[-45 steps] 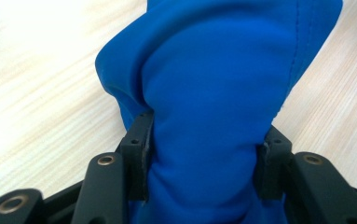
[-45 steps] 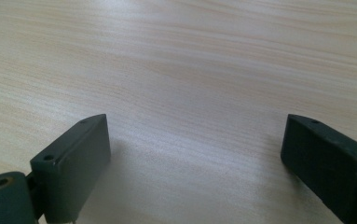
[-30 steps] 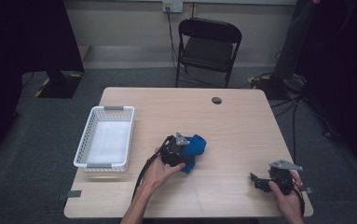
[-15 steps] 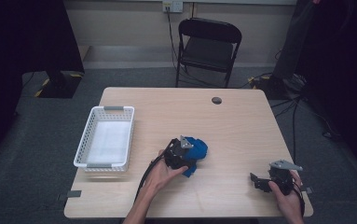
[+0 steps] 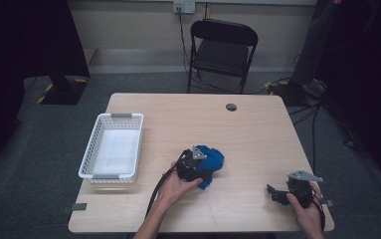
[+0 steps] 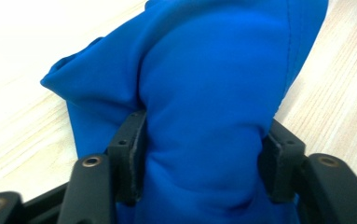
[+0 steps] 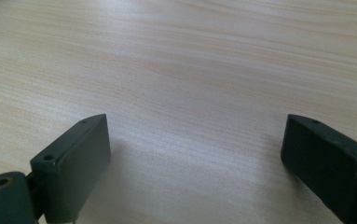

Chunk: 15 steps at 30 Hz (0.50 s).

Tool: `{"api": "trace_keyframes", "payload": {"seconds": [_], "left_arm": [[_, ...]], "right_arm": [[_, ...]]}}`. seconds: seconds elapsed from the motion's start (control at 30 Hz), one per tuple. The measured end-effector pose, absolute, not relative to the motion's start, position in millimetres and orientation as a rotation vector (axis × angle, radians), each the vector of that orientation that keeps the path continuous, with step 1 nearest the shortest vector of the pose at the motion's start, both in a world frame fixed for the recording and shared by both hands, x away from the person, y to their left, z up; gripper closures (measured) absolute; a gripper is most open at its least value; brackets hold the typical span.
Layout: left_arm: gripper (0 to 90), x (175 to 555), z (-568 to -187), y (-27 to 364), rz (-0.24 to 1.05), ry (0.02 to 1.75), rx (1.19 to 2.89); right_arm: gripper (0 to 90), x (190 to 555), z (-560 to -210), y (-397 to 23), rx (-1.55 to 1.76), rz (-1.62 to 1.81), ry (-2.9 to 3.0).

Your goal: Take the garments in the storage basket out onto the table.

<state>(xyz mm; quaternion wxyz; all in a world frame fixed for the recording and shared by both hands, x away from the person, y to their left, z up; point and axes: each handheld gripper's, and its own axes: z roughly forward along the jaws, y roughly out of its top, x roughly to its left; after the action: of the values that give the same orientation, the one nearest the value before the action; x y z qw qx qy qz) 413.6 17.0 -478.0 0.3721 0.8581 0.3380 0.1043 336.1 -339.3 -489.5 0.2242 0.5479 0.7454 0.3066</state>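
My left tool (image 5: 201,167) straddles the blue beanbag (image 6: 223,93) mid-bench (image 5: 257,129), jaws just easing apart yet pads (image 6: 132,154) touching its bulging sides. It looks soft and saggy, so I'd grab across the fat middle. My right tool (image 5: 277,191) rests spread and empty
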Motion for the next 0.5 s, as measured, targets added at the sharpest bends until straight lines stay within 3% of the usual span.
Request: {"api": "trace_keyframes", "payload": {"seconds": [0.5], "left_arm": [[18.6, 412.3, -480.4, 8.2, 0.247, 0.884, 2.197]], "right_arm": [[7.2, 336.2, -489.5, -339.2, 1.512, 0.846, 2.057]]}}
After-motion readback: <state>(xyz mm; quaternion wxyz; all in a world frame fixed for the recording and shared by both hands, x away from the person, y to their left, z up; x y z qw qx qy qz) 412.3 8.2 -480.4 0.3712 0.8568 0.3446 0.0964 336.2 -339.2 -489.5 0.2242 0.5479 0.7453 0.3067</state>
